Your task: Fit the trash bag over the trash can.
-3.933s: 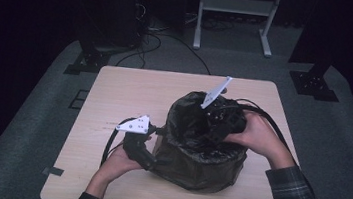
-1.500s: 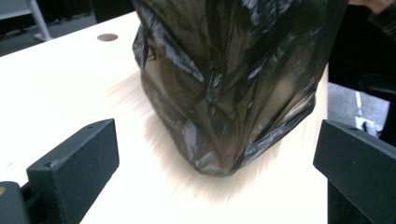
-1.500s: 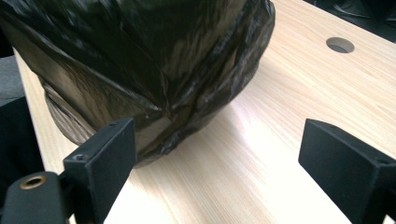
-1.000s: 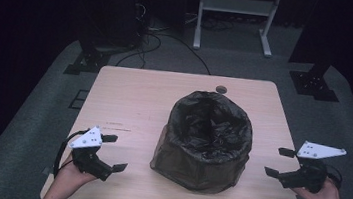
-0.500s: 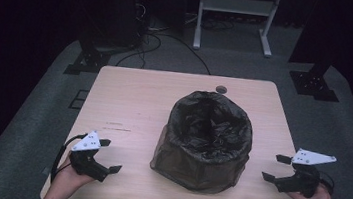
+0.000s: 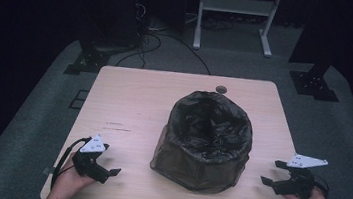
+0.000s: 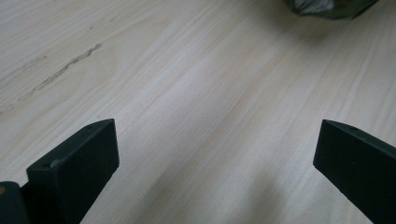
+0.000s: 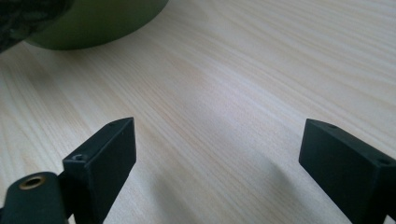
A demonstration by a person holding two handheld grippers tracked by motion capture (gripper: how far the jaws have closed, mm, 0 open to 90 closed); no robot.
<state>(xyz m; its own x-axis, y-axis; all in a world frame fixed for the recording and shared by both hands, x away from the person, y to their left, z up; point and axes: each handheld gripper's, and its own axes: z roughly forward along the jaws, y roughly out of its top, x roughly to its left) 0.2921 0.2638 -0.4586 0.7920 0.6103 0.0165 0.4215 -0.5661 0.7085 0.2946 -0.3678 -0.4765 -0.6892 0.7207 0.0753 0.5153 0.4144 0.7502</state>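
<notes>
A green bin (image 6: 200,162) lined with a black plastic bag (image 6: 209,123) stands upright in the middle of the wooden table (image 6: 134,99), the bag's rim folded down over its outside. My left gripper (image 6: 109,165) rests near the front left corner, open and holding nothing, jaws pointing toward the bin. In the left gripper view my left gripper (image 7: 217,140) has bare wood between its jaws, and the bag (image 7: 327,5) is at the top edge. My right gripper (image 6: 271,172) sits at the front right, open and holding nothing. My right gripper (image 8: 219,135) faces the bin (image 8: 93,23).
A small dark round disc (image 6: 221,89) sits in the tabletop near the far edge, just behind the bin. On the floor beyond the table are cables (image 6: 166,40), a white stand (image 6: 235,8) and black stand feet (image 6: 314,85).
Both grippers have left the bag's rim and pulled back to the table's near corners. Over the last second they sank slightly lower and nearer the front edge. The bin stays put.
</notes>
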